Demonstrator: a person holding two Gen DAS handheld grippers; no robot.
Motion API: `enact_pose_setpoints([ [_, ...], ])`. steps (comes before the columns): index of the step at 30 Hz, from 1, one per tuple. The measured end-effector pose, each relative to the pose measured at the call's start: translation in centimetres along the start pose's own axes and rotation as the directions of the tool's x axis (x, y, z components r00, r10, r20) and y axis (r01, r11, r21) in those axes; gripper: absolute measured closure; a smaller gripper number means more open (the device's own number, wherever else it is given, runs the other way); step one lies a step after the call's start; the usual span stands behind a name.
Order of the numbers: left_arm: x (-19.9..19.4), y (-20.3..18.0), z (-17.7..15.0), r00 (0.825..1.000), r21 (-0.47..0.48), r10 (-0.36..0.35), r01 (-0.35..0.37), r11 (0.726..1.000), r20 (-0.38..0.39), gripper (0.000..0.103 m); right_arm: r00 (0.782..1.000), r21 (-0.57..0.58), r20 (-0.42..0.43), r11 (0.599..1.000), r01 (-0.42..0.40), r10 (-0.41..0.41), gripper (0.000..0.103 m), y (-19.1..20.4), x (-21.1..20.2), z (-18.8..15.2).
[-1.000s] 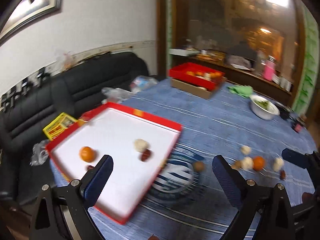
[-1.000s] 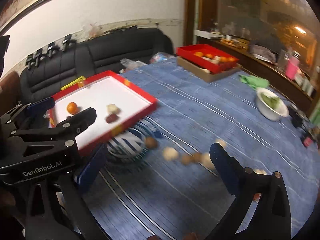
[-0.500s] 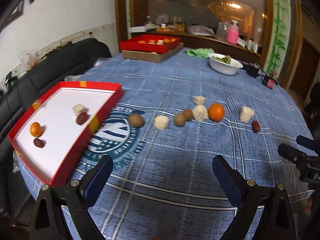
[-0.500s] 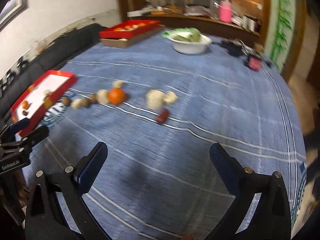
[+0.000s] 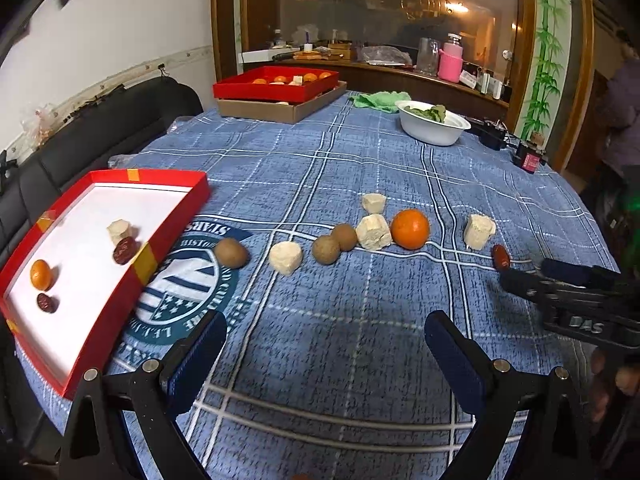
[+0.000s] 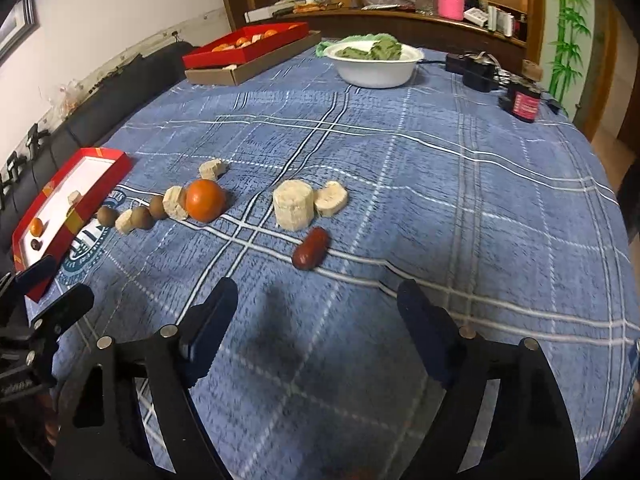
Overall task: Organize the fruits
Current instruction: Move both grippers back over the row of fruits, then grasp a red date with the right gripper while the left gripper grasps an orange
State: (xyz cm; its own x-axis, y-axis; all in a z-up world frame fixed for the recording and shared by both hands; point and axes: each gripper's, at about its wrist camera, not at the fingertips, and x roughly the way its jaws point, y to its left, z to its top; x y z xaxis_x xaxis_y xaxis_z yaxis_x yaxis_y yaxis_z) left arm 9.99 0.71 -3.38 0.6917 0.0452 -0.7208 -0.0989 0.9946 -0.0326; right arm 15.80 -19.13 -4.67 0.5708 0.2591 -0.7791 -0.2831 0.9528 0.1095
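A blue table cloth (image 5: 360, 168) lies under everything. The red tray (image 5: 92, 240) sits left of the orange (image 5: 410, 229). The date (image 6: 311, 253) is right of it (alone). Left gripper (image 5: 326, 354) and right gripper (image 6: 316, 330) gape wide, holding nothing.

black frames, silver screws — blue-padded jaws, white lettering

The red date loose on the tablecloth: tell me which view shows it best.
The right wrist view: the red date lies large and unobstructed ahead of the open right gripper. The left wrist view shows it small, near the right edge.
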Motion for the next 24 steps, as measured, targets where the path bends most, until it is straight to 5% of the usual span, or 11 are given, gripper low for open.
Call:
enact_pose_setpoints([
  [4,0.8,-0.2,1.2,1.000,0.002,-0.011,0.011,1.000,0.008,0.004,1.000,-0.020,-0.021,1.000,0.012,-0.012,0.031,0.6,1.7,1.0],
  [6,1.1,-0.5,1.9,1.000,0.010,-0.017,0.017,1.000,0.020,0.005,0.999,-0.023,-0.033,1.000,0.020,-0.020,0.048,0.8,2.4,1.3],
  [12,3.1,-3.9,4.6,0.995,0.130,-0.096,0.092,0.987,0.026,0.017,0.999,-0.033,-0.023,0.998,0.047,-0.047,0.072,0.6,2.7,1.7],
  [19,7.3,-6.3,6.8,0.976,0.293,-0.193,0.214,0.932,-0.097,0.035,1.000,-0.014,-0.012,1.000,0.023,-0.023,0.080,-0.3,2.5,1.6],
  [24,9.0,-6.4,7.9,0.980,0.339,-0.165,0.193,0.921,-0.109,0.048,1.000,-0.005,-0.010,1.000,0.003,-0.003,0.080,-0.5,2.5,1.6],
])
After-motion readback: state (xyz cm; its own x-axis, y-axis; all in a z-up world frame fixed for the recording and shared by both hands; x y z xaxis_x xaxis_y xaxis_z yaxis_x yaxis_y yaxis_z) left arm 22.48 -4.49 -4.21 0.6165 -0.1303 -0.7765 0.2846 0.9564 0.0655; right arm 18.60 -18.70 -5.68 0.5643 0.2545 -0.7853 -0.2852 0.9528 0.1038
